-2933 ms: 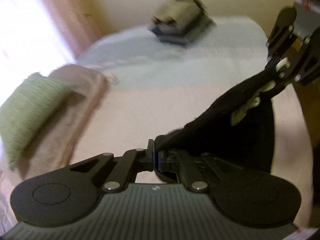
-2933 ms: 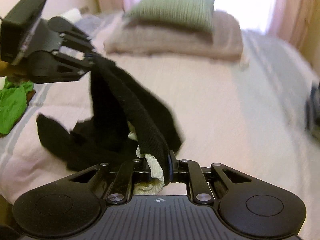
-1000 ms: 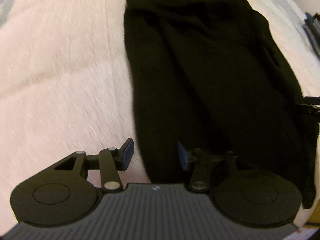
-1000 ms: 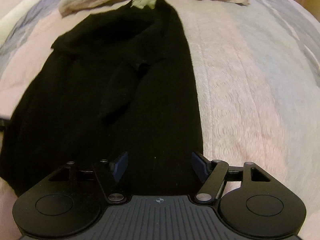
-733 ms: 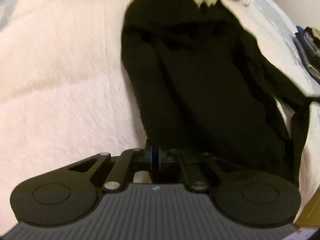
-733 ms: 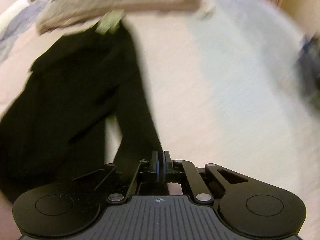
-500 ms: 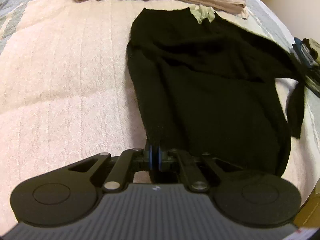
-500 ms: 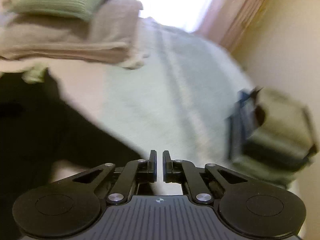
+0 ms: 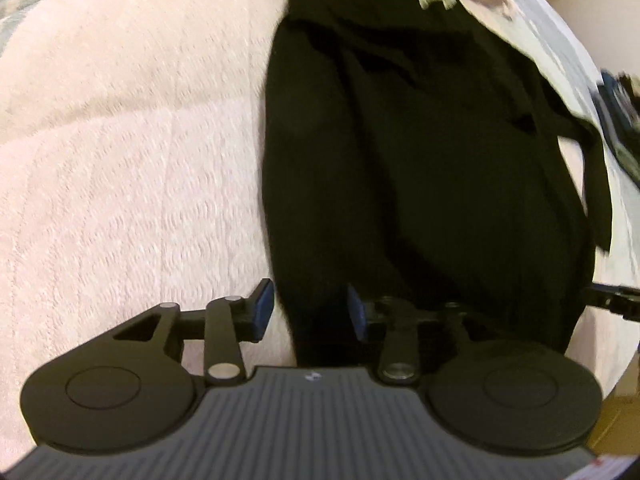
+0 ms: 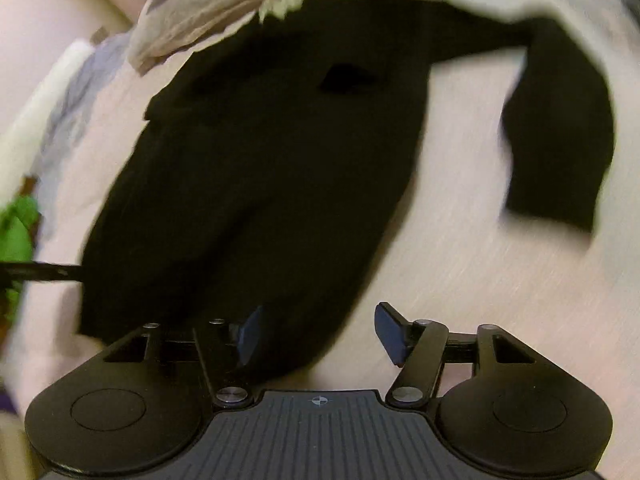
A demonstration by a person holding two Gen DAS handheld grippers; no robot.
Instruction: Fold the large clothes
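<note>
Left gripper angled steeply down, jaws just opened, right gripper likewise, wider apart

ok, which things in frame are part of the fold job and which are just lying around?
Job:
- black garment, spread flat on the bed
- left hand-held gripper, open over its bottom edge
- right hand-held gripper, open over its bottom edge

Lying about:
- beige folded blanket
- green cloth
- stack of folded clothes
</note>
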